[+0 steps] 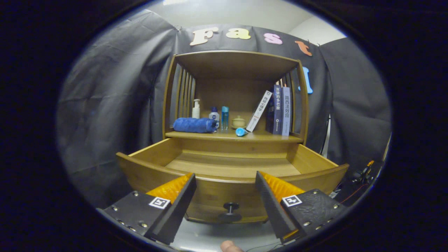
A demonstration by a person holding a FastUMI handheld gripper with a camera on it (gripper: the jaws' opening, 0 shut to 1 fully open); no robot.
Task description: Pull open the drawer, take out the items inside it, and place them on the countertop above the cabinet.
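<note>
A wooden cabinet stands ahead with its drawer point(315, 160) pulled open; the drawer floor that shows is bare wood. A small dark knob point(230, 208) sticks out of the drawer front, low between my fingers. My gripper point(225, 180) is open, its fingers spread wide in front of the drawer front, nothing between them. On the countertop point(276, 137) above the drawer lie a rolled blue towel point(195, 125) and a small blue tube point(240, 131) on its side. Behind them stand a white pump bottle point(196, 109), a dark-capped white bottle point(214, 114), a blue bottle point(224, 117) and a small lidded pot point(239, 121).
Three books point(276, 110) stand at the right of the countertop, one leaning. Slatted side walls and a wooden top board close in the shelf space. Black cloth hangs behind and beside the cabinet. Cables and gear lie at the lower right. A fingertip point(229, 246) shows below the fingers.
</note>
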